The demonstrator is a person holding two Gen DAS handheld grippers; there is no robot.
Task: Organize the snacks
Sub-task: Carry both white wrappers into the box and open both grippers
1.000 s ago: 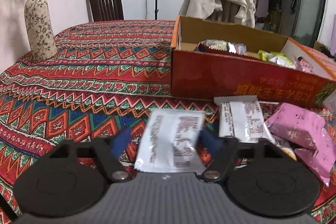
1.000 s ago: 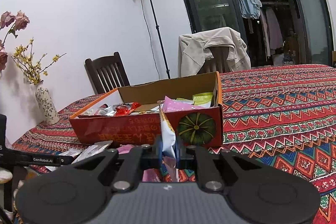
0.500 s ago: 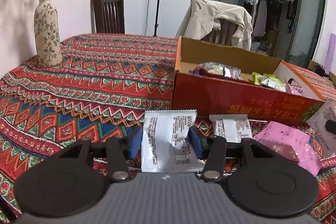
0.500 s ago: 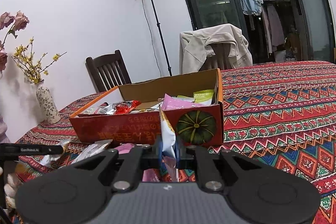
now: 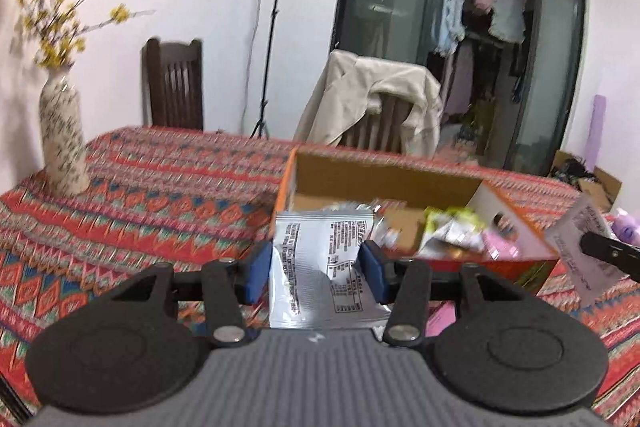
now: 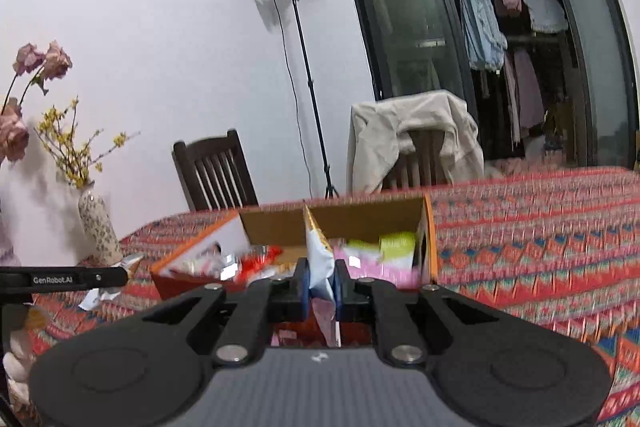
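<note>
A vase (image 5: 64, 143) stands on the patterned tablecloth (image 5: 160, 195) near chairs (image 5: 174, 85).

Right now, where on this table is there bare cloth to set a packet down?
Free: patterned tablecloth between the floral ceramic vase and the orange cardboard box, and right of the box in the right wrist view. Crowded: inside the box, with mixed snack packets.

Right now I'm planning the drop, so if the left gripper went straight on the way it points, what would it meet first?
Probably the open cardboard box: it lies straight beyond the silver packet in the left gripper, though depth is unclear.
</note>
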